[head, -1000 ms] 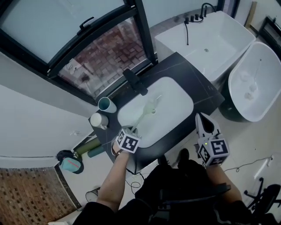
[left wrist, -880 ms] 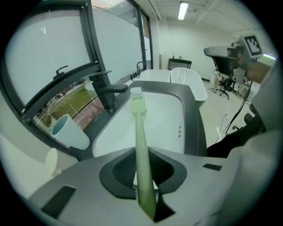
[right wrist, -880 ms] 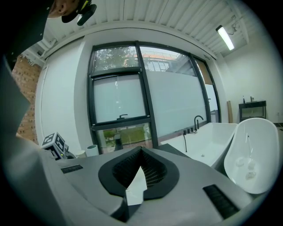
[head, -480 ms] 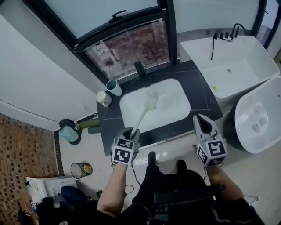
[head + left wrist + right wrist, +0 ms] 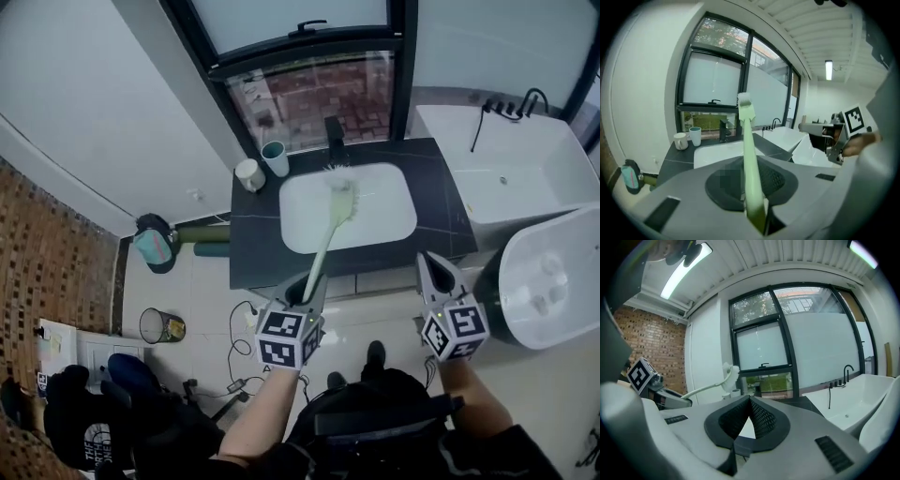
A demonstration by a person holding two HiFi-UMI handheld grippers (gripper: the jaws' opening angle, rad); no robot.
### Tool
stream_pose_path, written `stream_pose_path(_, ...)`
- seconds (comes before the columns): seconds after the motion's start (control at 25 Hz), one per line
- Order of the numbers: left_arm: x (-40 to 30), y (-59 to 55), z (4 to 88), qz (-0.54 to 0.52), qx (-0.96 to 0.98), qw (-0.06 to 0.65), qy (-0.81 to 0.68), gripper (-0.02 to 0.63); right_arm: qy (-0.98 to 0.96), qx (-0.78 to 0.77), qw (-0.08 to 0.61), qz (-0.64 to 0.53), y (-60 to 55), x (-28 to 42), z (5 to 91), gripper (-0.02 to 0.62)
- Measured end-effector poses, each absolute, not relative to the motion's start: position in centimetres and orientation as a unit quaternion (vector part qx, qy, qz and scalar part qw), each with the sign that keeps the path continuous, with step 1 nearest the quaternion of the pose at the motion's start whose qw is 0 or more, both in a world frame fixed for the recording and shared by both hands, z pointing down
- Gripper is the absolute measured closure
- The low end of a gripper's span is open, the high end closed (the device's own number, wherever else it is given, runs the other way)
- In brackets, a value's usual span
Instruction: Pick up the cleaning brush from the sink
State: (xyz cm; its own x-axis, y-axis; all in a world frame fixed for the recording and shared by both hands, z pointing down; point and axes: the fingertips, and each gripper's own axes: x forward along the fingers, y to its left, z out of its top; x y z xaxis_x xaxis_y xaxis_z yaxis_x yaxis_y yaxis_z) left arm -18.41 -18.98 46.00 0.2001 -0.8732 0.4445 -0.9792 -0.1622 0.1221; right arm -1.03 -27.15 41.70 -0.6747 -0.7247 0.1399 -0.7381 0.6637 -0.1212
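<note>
A pale green cleaning brush (image 5: 325, 246) slants up over the white sink (image 5: 380, 220), its bristle head (image 5: 340, 200) above the basin and clear of it. My left gripper (image 5: 305, 287) is shut on the lower end of the handle, in front of the counter's near edge. In the left gripper view the brush (image 5: 748, 145) runs straight out from between the pads, head uppermost. My right gripper (image 5: 434, 264) hovers to the right, in front of the counter, shut with nothing in it (image 5: 749, 404). The right gripper view shows the brush (image 5: 710, 386) at its left.
A white cup (image 5: 249, 174) and a teal cup (image 5: 276, 157) stand at the black counter's (image 5: 253, 239) back left. A black faucet (image 5: 335, 131) stands behind the sink, under the window. A bathtub (image 5: 525, 173) and an oval tub (image 5: 553, 281) lie right. A bin (image 5: 161, 326) stands on the floor at left.
The left gripper has drawn back and up from the sink, bringing the brush out of the basin. The right gripper has come back from the counter too. The head view has shifted.
</note>
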Motion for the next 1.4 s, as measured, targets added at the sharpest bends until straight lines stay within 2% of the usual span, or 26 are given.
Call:
stream_pose_path(0.08, -18.2, -16.0, 45.4, 0.116, 0.748, 0.194, -0.624, 0.552, -0.91, 0.402, 0.041, 0.091, -24.2, -1.2, 42.1, 0.609)
stream_pose_path(0.32, -17.2, -9.3, 42.4, 0.087, 0.744, 0.138, -0.648, 0.551, -0.906, 0.41, 0.038, 0.1, -18.1, 0.8, 41.0, 0.609)
stream_pose_path(0.64, -10.0, -3.6, 38.4, 0.038, 0.729, 0.112, -0.675, 0.551, -0.917, 0.388, 0.021, 0.087, -12.9, 7.4, 38.3, 0.609)
stream_pose_path(0.96, -2.6, 0.1, 32.6, -0.004, 0.695, 0.049, -0.717, 0.551, -0.939, 0.331, 0.024, 0.086, -10.4, 13.6, 36.9, 0.611)
stream_pose_path(1.4, -3.0, 2.5, 36.1, 0.017, 0.684, 0.06, -0.727, 0.551, -0.943, 0.318, 0.028, 0.095, -7.8, 12.9, 37.3, 0.612)
